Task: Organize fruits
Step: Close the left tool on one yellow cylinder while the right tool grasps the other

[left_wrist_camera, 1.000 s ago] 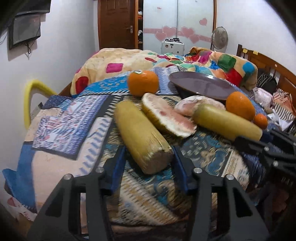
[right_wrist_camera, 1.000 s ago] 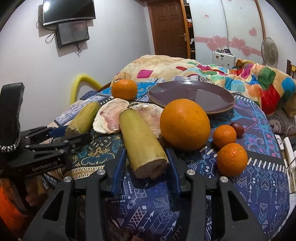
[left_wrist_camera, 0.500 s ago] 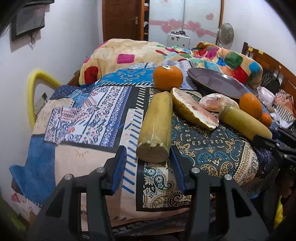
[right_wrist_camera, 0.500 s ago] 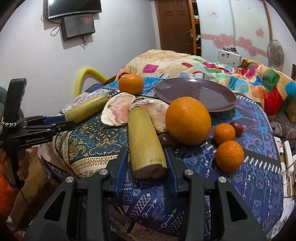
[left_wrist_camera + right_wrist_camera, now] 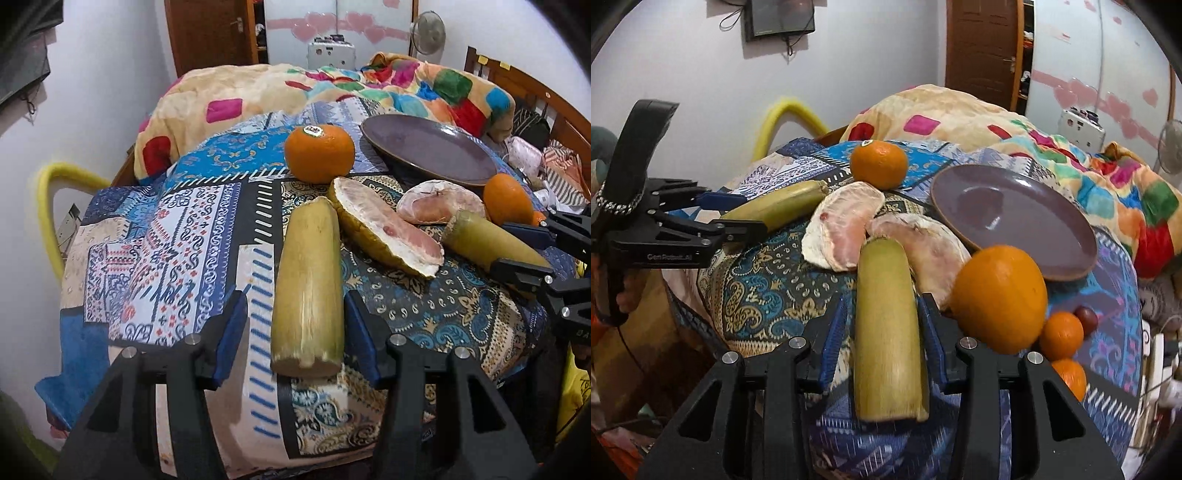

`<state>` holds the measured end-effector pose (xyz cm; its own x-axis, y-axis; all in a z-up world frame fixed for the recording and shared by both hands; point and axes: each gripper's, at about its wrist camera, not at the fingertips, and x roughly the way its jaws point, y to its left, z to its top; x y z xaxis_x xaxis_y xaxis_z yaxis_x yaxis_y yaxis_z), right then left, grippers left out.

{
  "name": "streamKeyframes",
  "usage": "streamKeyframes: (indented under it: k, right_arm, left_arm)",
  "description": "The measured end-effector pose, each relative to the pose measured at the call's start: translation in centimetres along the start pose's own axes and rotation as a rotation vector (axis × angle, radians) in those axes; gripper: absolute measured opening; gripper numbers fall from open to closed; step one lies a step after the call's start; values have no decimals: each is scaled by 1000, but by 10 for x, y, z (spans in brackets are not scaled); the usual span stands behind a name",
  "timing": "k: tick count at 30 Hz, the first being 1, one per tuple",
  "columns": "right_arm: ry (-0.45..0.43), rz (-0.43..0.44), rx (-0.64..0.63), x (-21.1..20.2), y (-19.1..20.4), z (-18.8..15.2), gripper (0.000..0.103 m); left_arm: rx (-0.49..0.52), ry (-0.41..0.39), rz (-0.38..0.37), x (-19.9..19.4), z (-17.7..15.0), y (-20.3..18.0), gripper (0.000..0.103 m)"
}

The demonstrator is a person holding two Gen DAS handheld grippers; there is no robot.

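Observation:
A sugarcane piece (image 5: 306, 291) lies between the fingers of my left gripper (image 5: 295, 306), its far tip by a cut pomelo slice (image 5: 384, 229). The jaws are opening and a gap shows at the left pad. My right gripper (image 5: 884, 306) is shut on a second sugarcane piece (image 5: 886, 332), whose tip leans on another pomelo piece (image 5: 923, 251). The right wrist view shows the left gripper (image 5: 738, 214) at the left. A brown plate (image 5: 1015, 221) sits bare behind a big orange (image 5: 999, 299). Another orange (image 5: 319, 153) sits farther back.
The fruit lies on a patterned cloth (image 5: 166, 258) over a bed. Two small oranges (image 5: 1062, 334) and a dark round fruit (image 5: 1086, 317) lie at the right. A crumpled colourful blanket (image 5: 406, 85) is behind the plate. A yellow tube (image 5: 48, 206) stands by the left wall.
The left gripper swung its sugarcane's near end left, away from the pomelo slice, and its jaws widened a little. The right gripper rolled with its sugarcane, which now points straight ahead.

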<state>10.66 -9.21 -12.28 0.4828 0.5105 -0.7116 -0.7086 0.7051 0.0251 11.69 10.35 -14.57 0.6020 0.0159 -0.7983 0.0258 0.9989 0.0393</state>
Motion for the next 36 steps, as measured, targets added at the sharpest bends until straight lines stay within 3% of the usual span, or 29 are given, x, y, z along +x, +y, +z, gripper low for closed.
streamKeyframes:
  k: [7,14,17,22,36]
  right_arm:
    - [50,-9,-27,17,2,3,37]
    - [38,-61,-56,22,11,3,32]
    - [36,-62,-55,21,11,4,31]
    - [28,-38,-28,17,10,7,31]
    - [-106,-63,12,-24,2,29,31]
  left_arm:
    - [30,48,-20,17,11,-1,54]
    - [40,44,-33,25,19,-2,54]
    - [30,47,-61,26,22,-1,39]
    - [36,44,-54,23,21,-3,38]
    - [14,-86,-33,-28,30,1,38]
